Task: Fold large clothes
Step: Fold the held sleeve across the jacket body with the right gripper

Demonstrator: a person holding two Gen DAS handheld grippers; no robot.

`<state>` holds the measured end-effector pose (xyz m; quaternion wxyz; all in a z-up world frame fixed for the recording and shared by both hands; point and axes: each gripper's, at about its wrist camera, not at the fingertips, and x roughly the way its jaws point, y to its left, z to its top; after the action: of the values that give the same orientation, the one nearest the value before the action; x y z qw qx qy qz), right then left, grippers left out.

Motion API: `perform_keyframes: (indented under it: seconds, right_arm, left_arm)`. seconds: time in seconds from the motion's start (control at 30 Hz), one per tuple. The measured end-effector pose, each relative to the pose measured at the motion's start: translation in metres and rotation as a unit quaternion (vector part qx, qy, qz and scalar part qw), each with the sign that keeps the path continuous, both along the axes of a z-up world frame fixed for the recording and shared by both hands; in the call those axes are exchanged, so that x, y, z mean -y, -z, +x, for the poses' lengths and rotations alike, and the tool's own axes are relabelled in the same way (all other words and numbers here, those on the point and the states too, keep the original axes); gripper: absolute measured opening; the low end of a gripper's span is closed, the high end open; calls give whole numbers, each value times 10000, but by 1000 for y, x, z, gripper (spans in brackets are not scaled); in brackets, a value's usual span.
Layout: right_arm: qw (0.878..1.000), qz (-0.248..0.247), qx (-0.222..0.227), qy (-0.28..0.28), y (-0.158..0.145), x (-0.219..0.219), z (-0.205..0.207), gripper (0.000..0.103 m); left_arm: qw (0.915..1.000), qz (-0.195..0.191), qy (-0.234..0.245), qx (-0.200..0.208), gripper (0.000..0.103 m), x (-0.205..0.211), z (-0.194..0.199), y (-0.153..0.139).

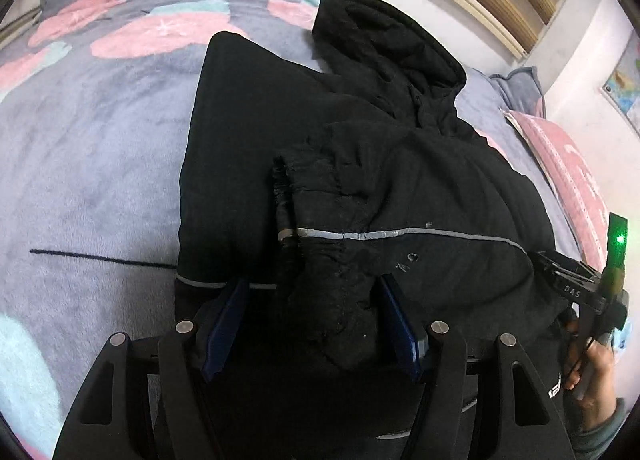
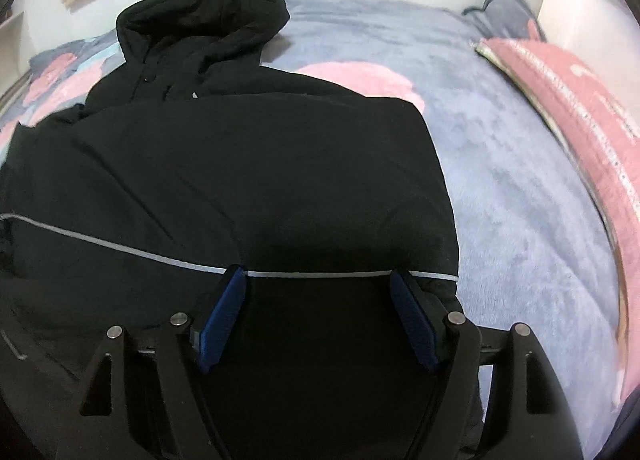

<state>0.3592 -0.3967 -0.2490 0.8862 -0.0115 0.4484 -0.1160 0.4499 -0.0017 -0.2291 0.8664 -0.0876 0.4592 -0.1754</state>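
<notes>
One black jacket (image 1: 420,187) lies on the bed (image 1: 100,147), spread over a grey-blue blanket with pink blotches. It has one hood (image 1: 384,43), which points to about 12 o'clock in the left wrist view, toward the headboard wall; the hem end comes down to 6 o'clock, under the cameras. Its long axis so runs 12 to 6. One thin grey stripe (image 1: 400,235) crosses the body from 9 to 3 o'clock, at right angles to that axis. One sleeve (image 1: 320,219) is folded in over the chest, its gathered cuff at the middle of the view, pointing toward 9 o'clock.

Two grippers show. The left gripper (image 1: 312,324) hovers over the lower part of the jacket with its blue fingers (image 1: 224,324) set wide; a bunched fold of black cloth sits between them, but whether they touch it I cannot tell. The right gripper (image 2: 320,320) is over the jacket's right side near the hem, fingers (image 2: 222,316) wide too, with the stripe (image 2: 316,274) running just past their tips. In that view the hood (image 2: 200,23) sits at 11 o'clock.

In the left view the right gripper (image 1: 576,284) shows at 3 o'clock, at the jacket's edge, with one green light (image 1: 620,239) lit on it and the person's hand (image 1: 592,372) below.

One pink pillow (image 2: 568,115) lies at 2 o'clock on the bed, apart from the jacket. One black thread (image 1: 100,258) lies on the blanket at 9 o'clock, running up to the jacket's edge.
</notes>
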Motion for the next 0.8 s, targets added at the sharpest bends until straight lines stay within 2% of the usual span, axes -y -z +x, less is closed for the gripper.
perform_keyframes:
  seconds: [0.07, 0.13, 0.2, 0.3, 0.37, 0.4, 0.43, 0.47, 0.5, 0.57, 0.6, 0.8]
  right_arm:
    - [10000, 42, -58, 22, -4, -1, -3, 77]
    - [9995, 307, 23, 86, -22, -2, -12, 77]
    - [9961, 804, 348, -122, -43, -10, -29, 77]
    - [9939, 867, 525, -434, -58, -38, -45, 77]
    - [9941, 724, 454, -664, -49, -55, -45, 77]
    - [9941, 632, 303, -833, -31, -66, -43, 77]
    - [9939, 618, 190, -896, -16, -69, -43, 77]
    - [9937, 606, 226, -919, 0, -71, -46, 78]
    - [9930, 588, 466, -912, 6, -71, -53, 78]
    - [9921, 590, 675, -875, 8, -69, -61, 78]
    - [9918, 587, 717, -876, 9, -69, -62, 78]
    - [9920, 490, 825, -817, 16, -66, -65, 79]
  left_arm:
    - [10000, 27, -8, 46, 67, 0, -6, -5]
    - [9998, -20, 7, 174, 67, -3, -17, -16]
    - [9985, -343, 236, 362, 67, -4, -35, -32]
    - [9952, -387, 294, 847, 67, 5, -56, -52]
    - [9947, -396, 294, 906, 67, 13, -55, -46]
    - [9948, -411, 316, 876, 67, 14, -55, -37]
    - [9957, -258, 267, 849, 67, 16, -52, -18]
    - [9965, -167, 224, 790, 67, 18, -50, 1]
    - [9964, -147, 176, 815, 67, 20, -49, 8]
    - [9939, 133, 140, 1086, 70, 28, -53, 5]
    - [9936, 250, 150, 1089, 70, 31, -51, 8]
    - [9925, 410, 67, 1153, 72, 38, -45, 13]
